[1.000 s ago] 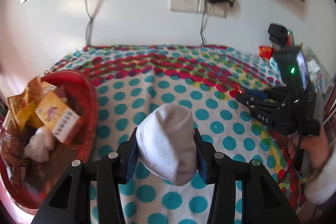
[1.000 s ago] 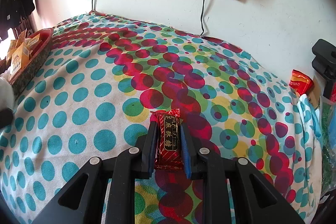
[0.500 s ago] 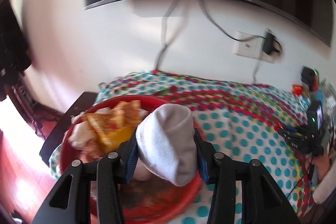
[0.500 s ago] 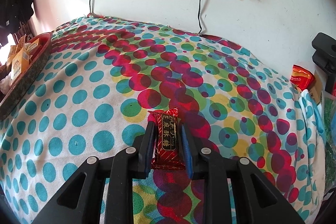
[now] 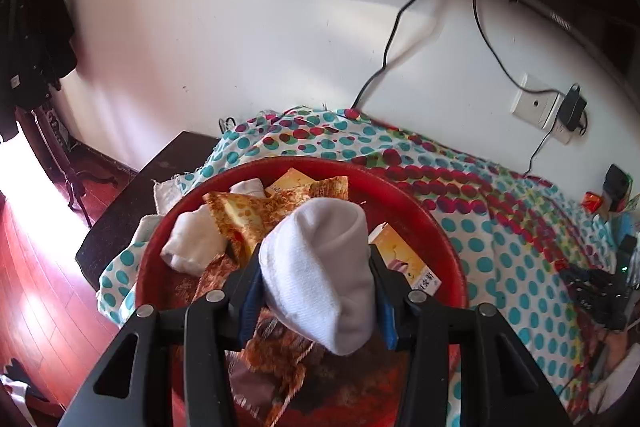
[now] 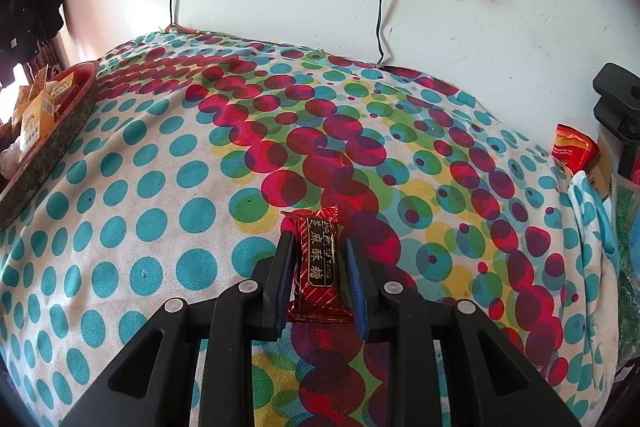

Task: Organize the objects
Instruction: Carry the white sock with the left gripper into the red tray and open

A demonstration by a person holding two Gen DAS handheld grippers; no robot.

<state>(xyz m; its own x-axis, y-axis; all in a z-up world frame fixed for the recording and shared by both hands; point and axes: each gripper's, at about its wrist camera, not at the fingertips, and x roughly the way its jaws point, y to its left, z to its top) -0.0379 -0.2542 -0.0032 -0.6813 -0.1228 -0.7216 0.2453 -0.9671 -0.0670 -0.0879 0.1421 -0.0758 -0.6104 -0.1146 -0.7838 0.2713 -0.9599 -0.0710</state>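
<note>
The red basket (image 5: pixel 448 247) stood at the table (image 6: pixel 160 163) edge, already filled with snacks. Left claw (image 5: pixel 318 267) held a white sock (image 5: pixel 320 259) clenched above it; release appeared next. Right claw (image 6: pixel 318 267) gripped a red candy bar (image 6: pixel 320 263) over the tablecloth, awaiting transfer.

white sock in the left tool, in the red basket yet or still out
Still out. The left tool is shut on the white sock, holding it over the red basket, not released.
</note>
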